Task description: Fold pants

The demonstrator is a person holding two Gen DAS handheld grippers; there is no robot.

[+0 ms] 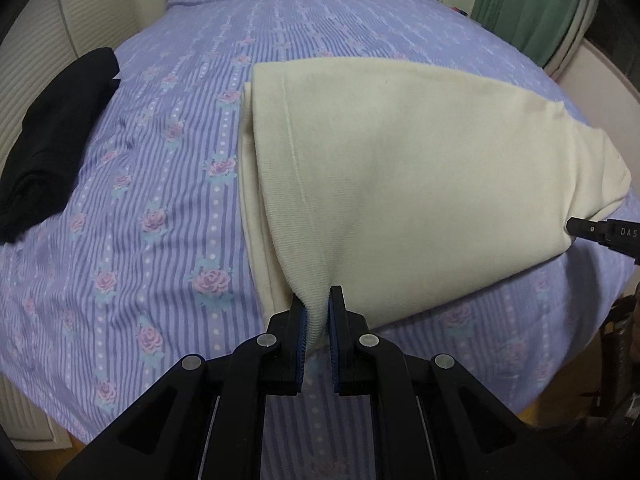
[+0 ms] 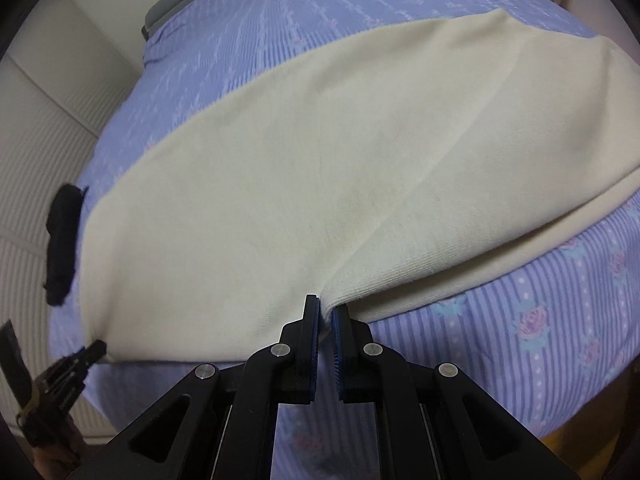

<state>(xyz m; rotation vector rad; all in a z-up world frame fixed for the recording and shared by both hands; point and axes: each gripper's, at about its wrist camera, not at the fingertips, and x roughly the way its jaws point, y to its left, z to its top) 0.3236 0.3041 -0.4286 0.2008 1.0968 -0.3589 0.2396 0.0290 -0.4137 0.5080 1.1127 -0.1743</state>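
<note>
Cream pants (image 1: 400,168) covering the bed (image 1: 160,200) beneath, their pinched corners hidden between jaws, black garment (image 2: 62,248) partly behind the pants, green curtain (image 1: 532,4) cut off

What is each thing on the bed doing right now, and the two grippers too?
Cream pants: folded over, near edge pinched at two spots, partly lifted off the bed.
Black garment: folded, lying apart at the bed's side.
Bedspread: spread flat, slightly wrinkled.
Left gripper: shut on the pants' edge.
Right gripper: shut on the pants' edge.
</note>
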